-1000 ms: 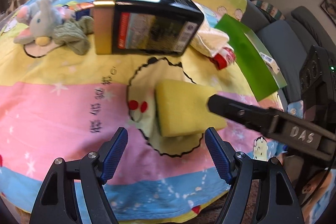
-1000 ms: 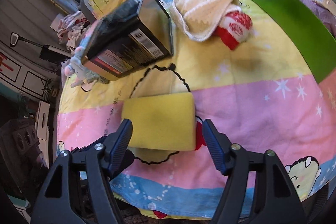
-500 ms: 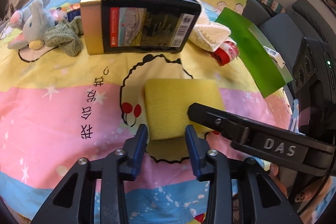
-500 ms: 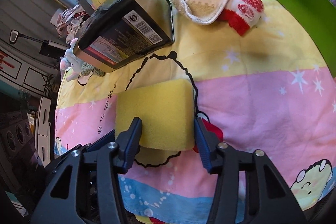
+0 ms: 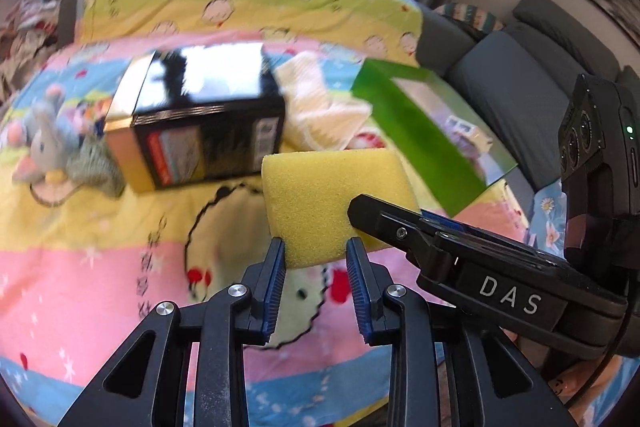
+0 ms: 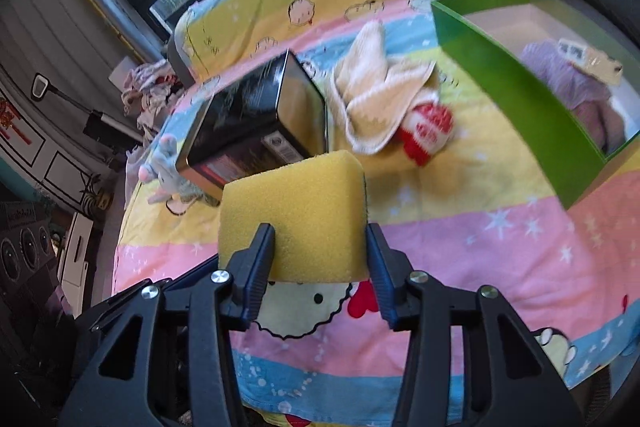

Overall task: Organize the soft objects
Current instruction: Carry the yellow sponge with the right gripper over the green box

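Note:
A yellow sponge (image 5: 332, 199) (image 6: 296, 211) hangs lifted above the cartoon-print bedspread (image 5: 100, 267), held from two sides. My left gripper (image 5: 316, 247) is shut on its near edge, blue pads pressed into the foam. My right gripper (image 6: 320, 231) grips the sponge's wider side; its jaws are still closing and the pads dent the foam. In the left wrist view, a black finger of the right gripper (image 5: 400, 227) lies against the sponge's right end. Further back lie a cream cloth (image 5: 320, 107) (image 6: 376, 95) and a grey plush mouse (image 5: 48, 147) (image 6: 164, 163).
A black box (image 5: 200, 131) (image 6: 260, 123) stands just behind the sponge. A green bin (image 5: 408, 139) (image 6: 520, 99) at the right holds a purple soft item (image 6: 560, 75). A red-and-white item (image 6: 428, 131) lies under the cloth. A knitted piece (image 5: 96, 163) lies beside the mouse.
Both grippers closed from wide open onto the sponge, then lifted it off the bedspread. The cartoon print beneath it is now uncovered.

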`<state>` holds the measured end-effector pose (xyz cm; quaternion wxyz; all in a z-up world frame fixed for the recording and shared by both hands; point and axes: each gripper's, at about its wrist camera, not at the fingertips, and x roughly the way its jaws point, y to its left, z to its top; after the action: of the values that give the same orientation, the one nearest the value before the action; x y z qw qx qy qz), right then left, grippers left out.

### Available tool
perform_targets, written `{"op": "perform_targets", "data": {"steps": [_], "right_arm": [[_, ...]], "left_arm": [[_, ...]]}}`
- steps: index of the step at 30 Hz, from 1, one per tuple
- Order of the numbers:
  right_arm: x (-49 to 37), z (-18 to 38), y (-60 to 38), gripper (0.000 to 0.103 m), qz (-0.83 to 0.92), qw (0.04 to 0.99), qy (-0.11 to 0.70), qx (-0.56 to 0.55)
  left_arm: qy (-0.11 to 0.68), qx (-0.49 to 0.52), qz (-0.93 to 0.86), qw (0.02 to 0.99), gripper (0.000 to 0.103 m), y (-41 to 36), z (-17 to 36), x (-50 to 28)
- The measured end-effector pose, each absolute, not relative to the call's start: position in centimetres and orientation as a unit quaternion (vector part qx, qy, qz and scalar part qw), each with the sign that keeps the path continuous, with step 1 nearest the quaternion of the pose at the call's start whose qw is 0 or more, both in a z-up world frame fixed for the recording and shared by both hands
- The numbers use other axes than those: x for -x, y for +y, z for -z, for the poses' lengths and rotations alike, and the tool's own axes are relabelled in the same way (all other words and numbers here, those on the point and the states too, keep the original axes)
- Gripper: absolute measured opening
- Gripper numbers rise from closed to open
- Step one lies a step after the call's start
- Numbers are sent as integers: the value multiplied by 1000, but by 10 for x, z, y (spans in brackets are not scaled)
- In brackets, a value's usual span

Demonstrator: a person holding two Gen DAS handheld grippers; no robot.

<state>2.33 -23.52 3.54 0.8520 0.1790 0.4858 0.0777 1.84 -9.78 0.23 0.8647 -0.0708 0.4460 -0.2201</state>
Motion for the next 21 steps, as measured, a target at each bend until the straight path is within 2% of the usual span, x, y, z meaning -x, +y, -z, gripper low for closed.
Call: {"op": "perform_targets", "data": {"steps": [9,21], "right_arm": [[-33,-72,-281,43,-23,882,431,-190],[-70,-93,-361,42,39,893,382,-234]], "left_arm": [[407,57,271,870,31,-141,-32,-45],[380,35,321,867,31,-223,-55,-106]]}}
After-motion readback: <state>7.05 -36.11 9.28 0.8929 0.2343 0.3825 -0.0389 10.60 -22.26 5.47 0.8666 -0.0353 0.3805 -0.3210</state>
